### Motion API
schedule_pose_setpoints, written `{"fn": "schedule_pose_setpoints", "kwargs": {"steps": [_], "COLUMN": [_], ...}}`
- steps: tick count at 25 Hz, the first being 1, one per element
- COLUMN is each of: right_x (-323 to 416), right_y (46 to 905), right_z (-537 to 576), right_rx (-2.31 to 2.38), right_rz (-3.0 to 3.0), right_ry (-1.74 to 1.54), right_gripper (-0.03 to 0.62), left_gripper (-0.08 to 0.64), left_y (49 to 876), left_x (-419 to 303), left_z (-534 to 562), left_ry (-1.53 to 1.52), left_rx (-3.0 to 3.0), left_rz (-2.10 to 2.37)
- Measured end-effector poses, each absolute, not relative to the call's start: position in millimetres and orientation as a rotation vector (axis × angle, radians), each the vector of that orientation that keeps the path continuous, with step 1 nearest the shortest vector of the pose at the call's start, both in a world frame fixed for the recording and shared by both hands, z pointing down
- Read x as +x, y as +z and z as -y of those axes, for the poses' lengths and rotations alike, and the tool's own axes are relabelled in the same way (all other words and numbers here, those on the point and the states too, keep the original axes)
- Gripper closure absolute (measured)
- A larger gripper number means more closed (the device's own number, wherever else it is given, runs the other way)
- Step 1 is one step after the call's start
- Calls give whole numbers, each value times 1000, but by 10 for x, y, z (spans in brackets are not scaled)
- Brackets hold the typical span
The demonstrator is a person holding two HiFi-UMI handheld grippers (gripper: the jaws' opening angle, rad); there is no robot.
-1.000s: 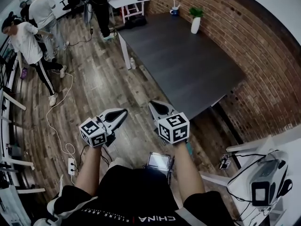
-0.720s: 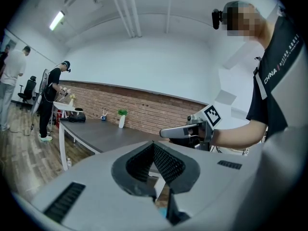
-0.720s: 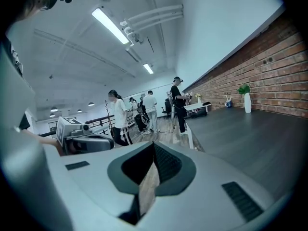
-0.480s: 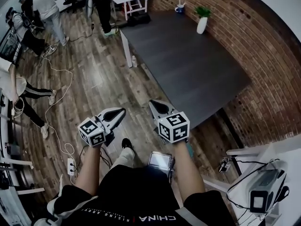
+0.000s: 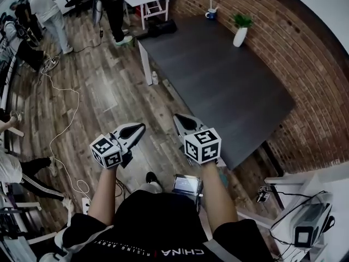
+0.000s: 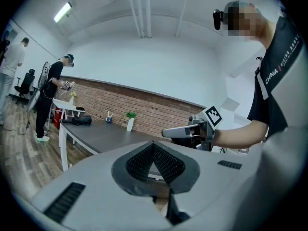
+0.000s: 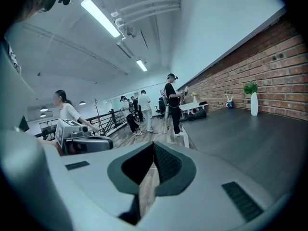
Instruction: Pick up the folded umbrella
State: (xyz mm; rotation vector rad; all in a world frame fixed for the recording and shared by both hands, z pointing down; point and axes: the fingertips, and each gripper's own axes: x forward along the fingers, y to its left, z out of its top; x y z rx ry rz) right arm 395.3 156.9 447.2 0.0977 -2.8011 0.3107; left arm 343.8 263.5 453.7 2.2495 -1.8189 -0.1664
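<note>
Walking in: the dark table (image 5: 223,86) sits nearer my claws than a second ago. My left gripper (image 5: 137,129) and right gripper (image 5: 179,119) are both clamped shut, holding nothing. The folded umbrella (image 5: 162,27), probably that dark bundle at the table's far end, is well out of reach, so more approach needed.

Legible text appears on one item only: the person's black shirt (image 5: 158,217).

1. Head view: the word "CHINA" (image 5: 183,252) in white capitals on the shirt front, upside down to this camera. A smaller line of letters beside it is too small to read.
2. Left gripper view: the same shirt (image 6: 284,95) bears white capitals along a diagonal stripe, apparently "CHINA" (image 6: 272,76).

The left marker cube (image 5: 107,153) and right marker cube (image 5: 202,146) bear black-and-white square code patterns without characters.
</note>
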Motion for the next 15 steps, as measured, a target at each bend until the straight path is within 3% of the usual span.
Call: {"fn": "schedule_pose_setpoints", "kwargs": {"steps": [15], "right_x": [2687], "right_y": [4559], "right_z": [-1499], "right_rx": [149], "right_rz": [2761], "right_ry": [323], "right_gripper": [586], "left_gripper": [557], "left_y": [4700], "left_x": [2146], "left_z": [-2675], "left_ry": [-198], "left_rx": [2223], "left_rz": [1778]}}
